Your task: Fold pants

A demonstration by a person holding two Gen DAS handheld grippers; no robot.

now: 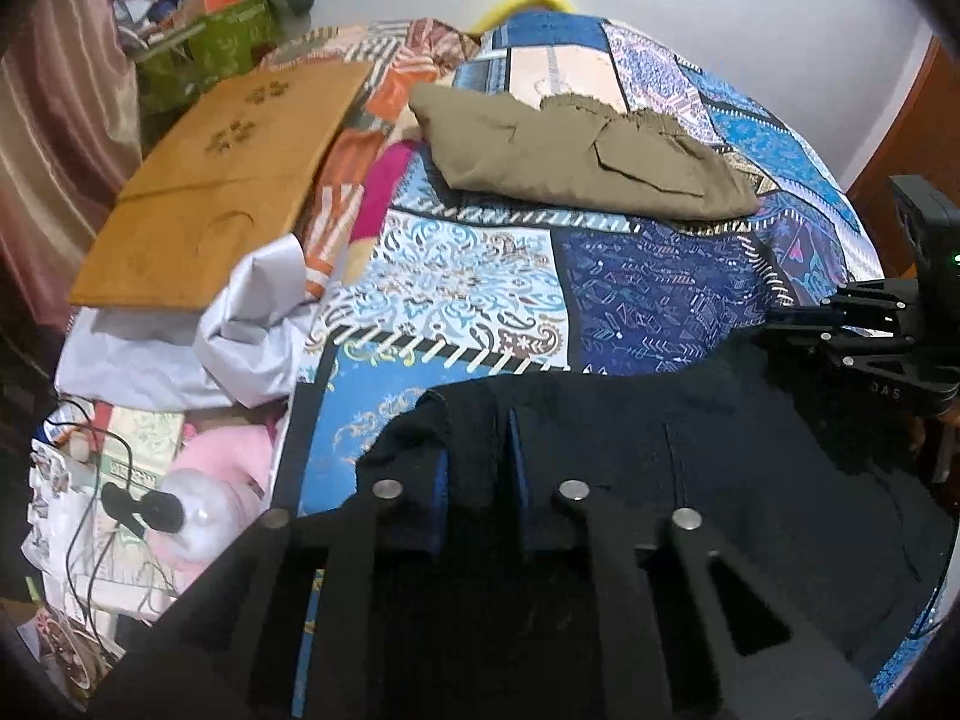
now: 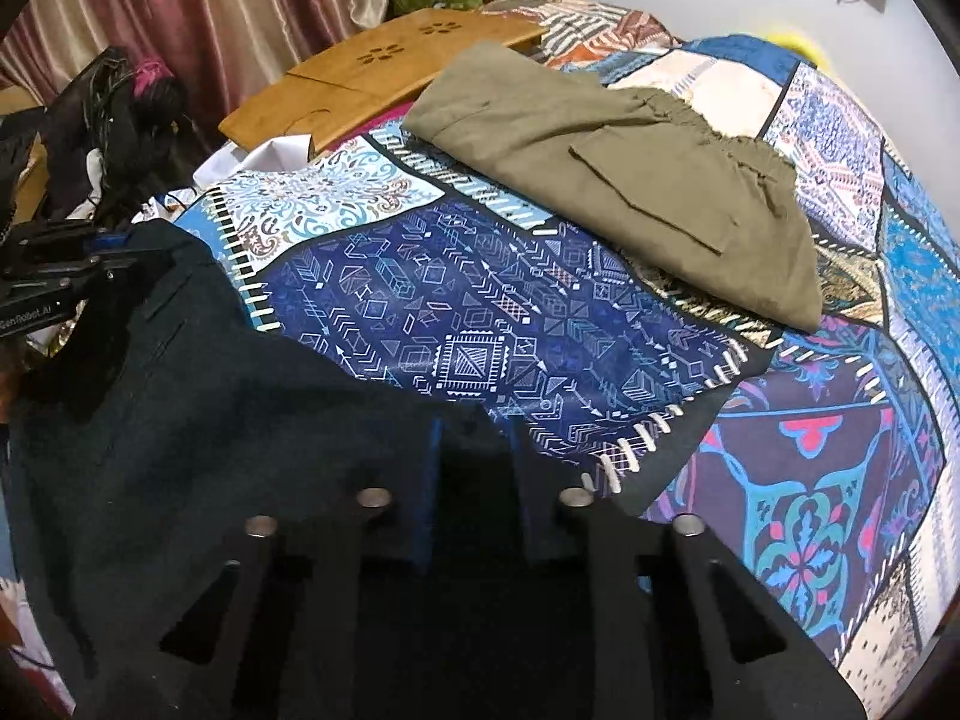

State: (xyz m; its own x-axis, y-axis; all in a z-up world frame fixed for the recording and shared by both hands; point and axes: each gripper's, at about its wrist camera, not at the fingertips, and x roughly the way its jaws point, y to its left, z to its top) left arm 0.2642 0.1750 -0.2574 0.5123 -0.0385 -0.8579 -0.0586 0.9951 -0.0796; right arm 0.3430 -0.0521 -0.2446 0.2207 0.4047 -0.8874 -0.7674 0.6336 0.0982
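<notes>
Both grippers, left (image 1: 474,468) and right (image 2: 474,456), are clamped on the black pants' (image 1: 720,468) edge; folded olive pants (image 2: 630,174) lie at twelve o'clock on the quilt (image 2: 480,312).

A: From where is the left wrist view taken?
B: From just above the left gripper (image 1: 474,480), angled steeply down, close over the dark pants (image 1: 720,450) on the bed (image 1: 468,276).
A: And the right?
B: Likewise behind the right gripper (image 2: 474,474), equally close. The olive pants (image 2: 630,168), the board (image 2: 384,72) and the quilt are shared; each gripper is seen at the other view's edge.
</notes>
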